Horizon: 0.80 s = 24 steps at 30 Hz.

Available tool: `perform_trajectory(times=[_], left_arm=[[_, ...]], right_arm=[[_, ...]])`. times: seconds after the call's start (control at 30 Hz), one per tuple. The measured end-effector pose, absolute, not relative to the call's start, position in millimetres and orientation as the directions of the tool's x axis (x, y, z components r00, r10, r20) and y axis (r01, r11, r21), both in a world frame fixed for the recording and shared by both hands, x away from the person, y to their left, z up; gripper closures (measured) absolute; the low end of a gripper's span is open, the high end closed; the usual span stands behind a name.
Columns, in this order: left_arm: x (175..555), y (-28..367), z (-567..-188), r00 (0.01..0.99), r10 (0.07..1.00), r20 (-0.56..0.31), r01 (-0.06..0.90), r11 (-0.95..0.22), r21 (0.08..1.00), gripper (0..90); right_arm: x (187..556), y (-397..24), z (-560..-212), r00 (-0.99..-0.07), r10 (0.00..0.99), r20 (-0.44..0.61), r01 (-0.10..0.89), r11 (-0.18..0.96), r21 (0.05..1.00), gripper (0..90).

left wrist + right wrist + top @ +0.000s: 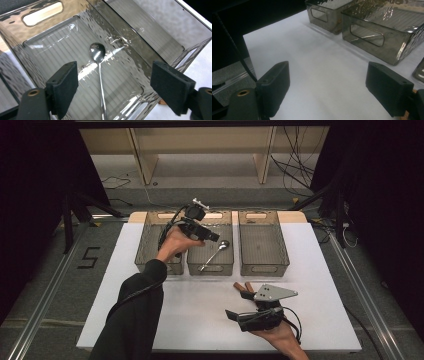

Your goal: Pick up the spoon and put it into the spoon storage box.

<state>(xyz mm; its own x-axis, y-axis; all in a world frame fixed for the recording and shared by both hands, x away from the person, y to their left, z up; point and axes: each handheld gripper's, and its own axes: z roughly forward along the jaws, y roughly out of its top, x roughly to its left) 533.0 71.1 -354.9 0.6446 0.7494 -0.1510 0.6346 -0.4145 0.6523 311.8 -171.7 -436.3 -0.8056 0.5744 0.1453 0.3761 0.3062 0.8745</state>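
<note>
- white table (pixel 150 320) w/ three smoky clear plastic bins in a row at the far side: left bin (pixel 150 245), middle bin (pixel 210 262), right bin (pixel 262 245).
- left gripper (pixel 212 236) held over the middle bin, jaws wide apart, nothing between the pads; in the left gripper view the spoon lies on the bin floor below them.
- right gripper (pixel 232 315) rests low near the front edge of the table, well apart from the bins; jaws spread wide, nothing in them, just bare table between them in the right gripper view.
- spoon (pixel 99 75): lies flat inside the middle bin, bowl toward the far end, handle running back toward the near wall.
- handling, judged: metal, light, stiff, not fragile, but polished so prob slippery; thin handle sits flat on a ribbed floor, so hard to get pads under.
- best grip prob across the handle at mid-length, or at the neck just behind the bowl, pads square to the shaft; bin walls leave room to come straight down.
</note>
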Motion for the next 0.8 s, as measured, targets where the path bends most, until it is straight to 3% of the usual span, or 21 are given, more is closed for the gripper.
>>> perform_trajectory(times=[0.8], left_arm=[[475,127,-363,0.644,0.738,-0.202,0.577,-0.295,0.762,17.4]], right_arm=[[313,-174,-435,-0.795,0.589,0.143,0.379,0.298,0.876,20.3]])
